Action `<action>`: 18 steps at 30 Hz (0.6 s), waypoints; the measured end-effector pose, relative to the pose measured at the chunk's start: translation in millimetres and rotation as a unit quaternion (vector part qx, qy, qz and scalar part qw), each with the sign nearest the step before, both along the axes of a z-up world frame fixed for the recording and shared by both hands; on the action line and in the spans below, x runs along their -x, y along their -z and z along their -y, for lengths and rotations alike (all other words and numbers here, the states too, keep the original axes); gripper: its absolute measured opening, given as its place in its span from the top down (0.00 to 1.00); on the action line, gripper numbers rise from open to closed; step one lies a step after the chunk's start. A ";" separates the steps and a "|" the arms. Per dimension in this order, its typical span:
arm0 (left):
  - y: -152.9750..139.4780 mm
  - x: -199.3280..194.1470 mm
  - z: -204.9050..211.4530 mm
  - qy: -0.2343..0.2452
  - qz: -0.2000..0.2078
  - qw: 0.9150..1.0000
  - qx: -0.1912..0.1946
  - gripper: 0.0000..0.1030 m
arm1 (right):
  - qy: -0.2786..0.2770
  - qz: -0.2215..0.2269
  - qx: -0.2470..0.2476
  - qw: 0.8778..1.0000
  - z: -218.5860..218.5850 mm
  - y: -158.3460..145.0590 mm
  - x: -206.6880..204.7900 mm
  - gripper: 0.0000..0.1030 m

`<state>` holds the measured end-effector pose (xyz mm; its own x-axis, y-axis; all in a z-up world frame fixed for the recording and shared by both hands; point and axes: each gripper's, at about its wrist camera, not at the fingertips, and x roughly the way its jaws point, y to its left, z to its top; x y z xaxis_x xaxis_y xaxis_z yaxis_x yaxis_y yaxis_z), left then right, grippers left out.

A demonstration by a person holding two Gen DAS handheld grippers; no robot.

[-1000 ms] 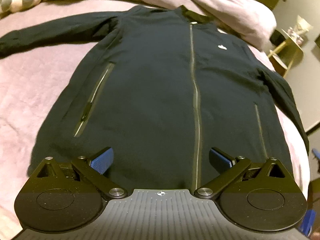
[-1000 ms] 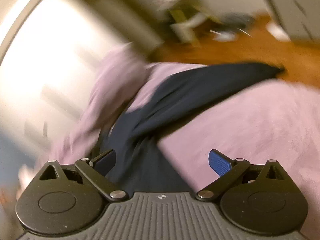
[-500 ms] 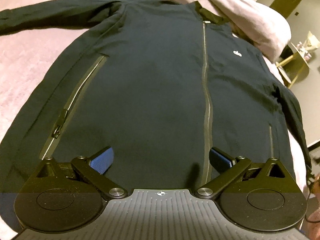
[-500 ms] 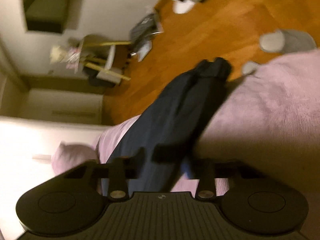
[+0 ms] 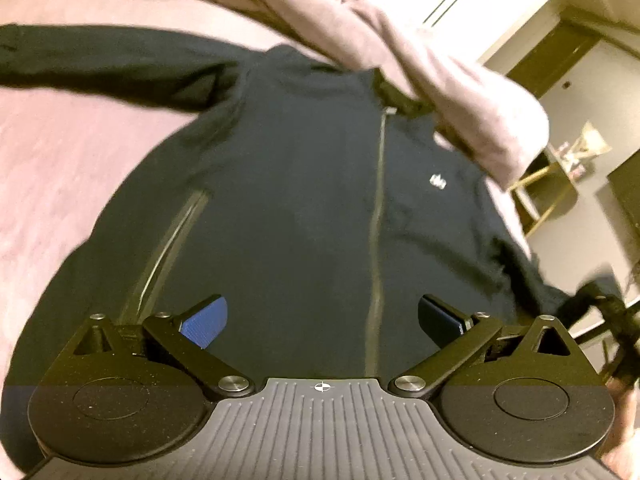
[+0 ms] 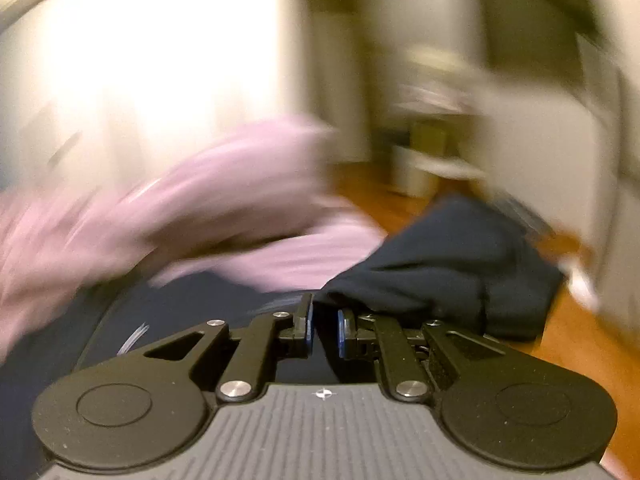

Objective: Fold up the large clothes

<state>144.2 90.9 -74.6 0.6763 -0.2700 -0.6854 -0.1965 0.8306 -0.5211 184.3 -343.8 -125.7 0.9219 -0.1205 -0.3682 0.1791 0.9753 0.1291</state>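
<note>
Left wrist view: a bed [image 5: 60,168] covered in pink plush fabric is seen filling most of the frame. A crumpled pink blanket [image 5: 400,52] is heaped along its far side, overlapping the collar of the garment. A dark navy zip-up jacket [image 5: 304,200] is laid flat on the bed, front up, zip closed; one sleeve [image 5: 100,64] is stretched out to the picture's left. A pale central zip [image 5: 376,240], a slanted pocket zip [image 5: 168,248] and a small white chest logo [image 5: 438,180] are noted. The left gripper [image 5: 320,316] is held above the hem, jaws wide apart, nothing between them.

Right wrist view, heavily blurred: the right gripper [image 6: 323,330] is shown with jaws nearly closed, pinching dark fabric of the other sleeve [image 6: 452,264], which is lifted and bunched beyond the pads.
</note>
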 end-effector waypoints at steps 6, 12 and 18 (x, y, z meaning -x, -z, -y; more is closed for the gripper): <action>-6.2 -29.3 10.5 0.027 0.023 0.999 0.039 0.00 | -0.222 -0.079 0.136 0.962 -137.4 28.6 11.0 0.47; 15.2 -81.4 54.1 0.083 0.012 0.994 0.076 0.00 | -0.154 -0.115 -0.014 0.981 -114.5 51.7 24.4 0.47; 51.1 -139.0 100.5 0.105 -0.023 0.985 0.134 0.08 | -0.105 -0.117 -0.166 0.974 -65.3 81.8 50.2 0.47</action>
<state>283.2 -9.6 -125.7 0.5565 -0.5761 -0.5987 -0.0633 0.6891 -0.7219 134.1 -278.5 -207.5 0.8000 0.2224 -0.5572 0.0425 0.9054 0.4225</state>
